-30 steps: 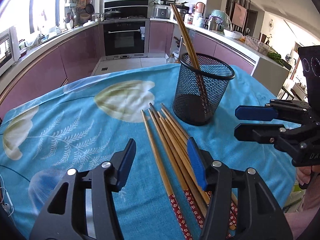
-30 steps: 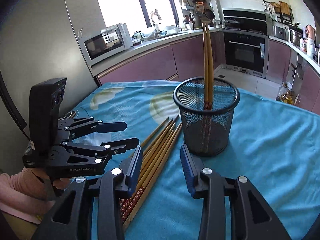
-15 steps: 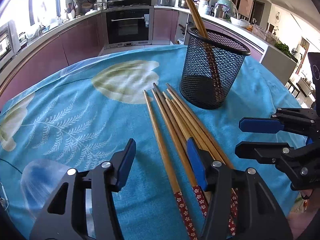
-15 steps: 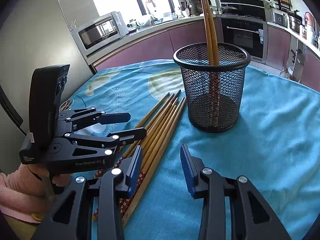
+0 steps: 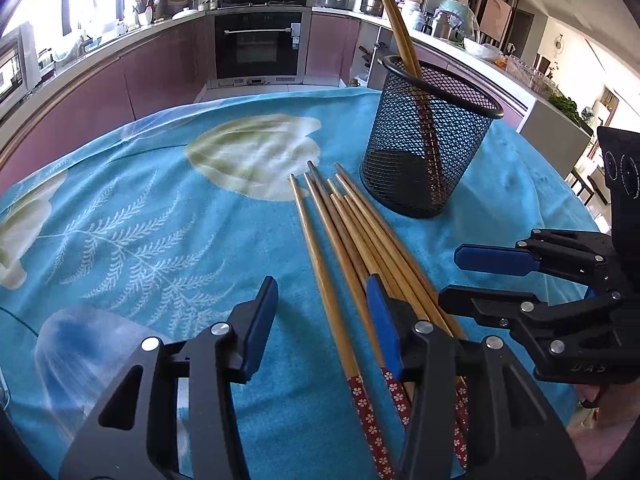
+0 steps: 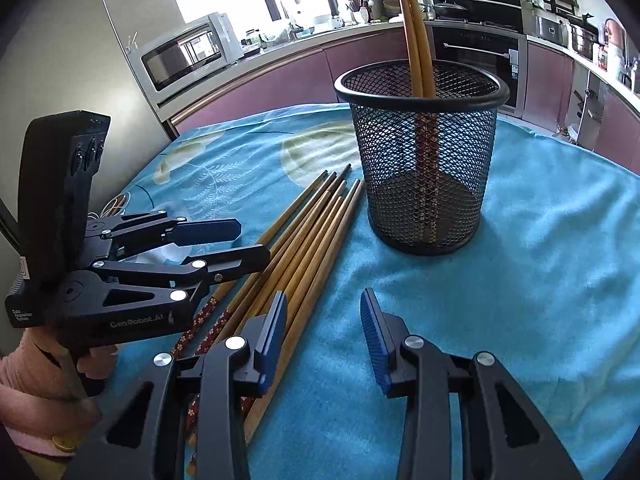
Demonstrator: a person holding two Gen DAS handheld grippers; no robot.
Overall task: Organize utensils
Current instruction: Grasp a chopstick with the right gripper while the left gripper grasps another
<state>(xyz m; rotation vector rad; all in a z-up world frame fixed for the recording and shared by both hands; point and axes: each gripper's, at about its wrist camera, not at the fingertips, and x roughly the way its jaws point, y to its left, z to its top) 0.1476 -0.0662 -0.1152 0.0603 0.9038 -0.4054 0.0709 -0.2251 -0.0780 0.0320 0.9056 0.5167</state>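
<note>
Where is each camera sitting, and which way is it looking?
Left wrist: sits on the left claw, looking down over chopsticks toward the mesh cup; the right claw and a hand show at right.
Right wrist: sits on the right claw, facing the mesh cup; the left claw and a pink sleeve show at left.
Both share: cup, chopsticks, blue tablecloth, kitchen behind.

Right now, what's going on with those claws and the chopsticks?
Both claws open, empty: left claw closing over the loose chopsticks, right claw beside them. Two already in the cup. Nothing blocking.
</note>
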